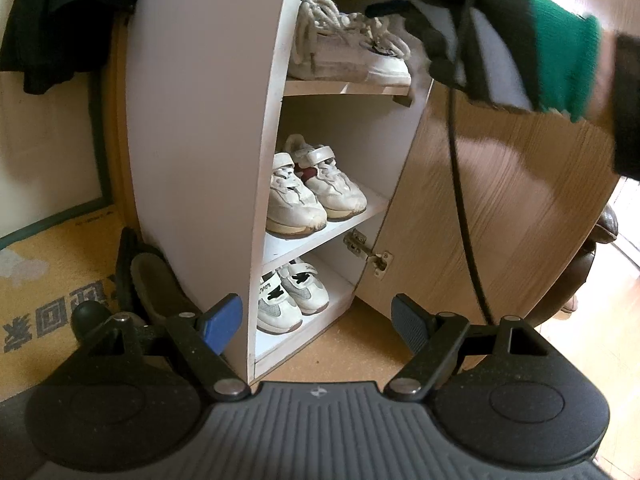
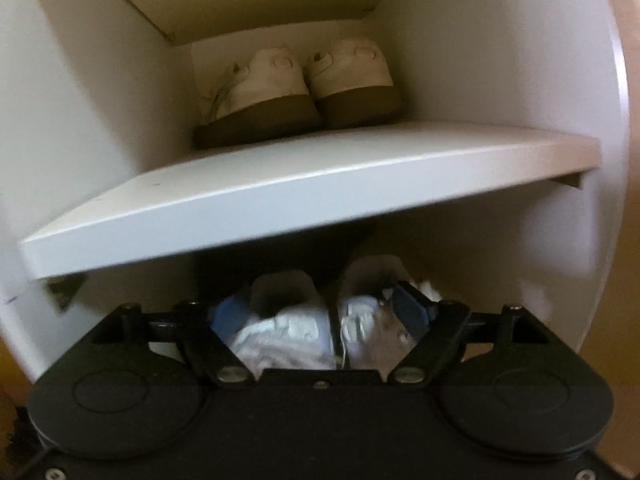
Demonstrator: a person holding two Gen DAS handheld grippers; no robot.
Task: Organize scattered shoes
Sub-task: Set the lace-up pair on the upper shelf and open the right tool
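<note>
Left gripper [image 1: 318, 320]: nearest in the left wrist view; blue-padded fingers [image 1: 220, 322] spread wide apart, nothing between them, aimed at the open cabinet [image 1: 200, 120].
Dark shoe [image 1: 154, 286]: on the floor just left of the left gripper, leaning against the cabinet's outer side wall.
Mat [image 1: 48, 276]: yellow, printed, left of the dark shoe.
Bottom pair [image 1: 290, 296]: white sneakers with black marks, side by side on the cabinet floor.
Middle pair [image 1: 312, 188]: white strap sneakers together on the middle shelf [image 1: 362, 214].
Top pair [image 1: 348, 46]: white lace-up sneakers on the upper shelf.
Door [image 1: 500, 208]: wood-grain, swung open to the right, hinge visible.
Gloved hand [image 1: 492, 28]: dark glove with green cuff, upper right, reaching to the top pair.
Right gripper [image 2: 322, 318]: inside the cabinet, jaws closed against the outer sides of the white pair [image 2: 320, 320]; contact blurred.
White shelf [image 2: 280, 196]: directly above the right gripper.
Far pair [image 2: 304, 84]: cream shoes with dark soles, at the shelf's back.
</note>
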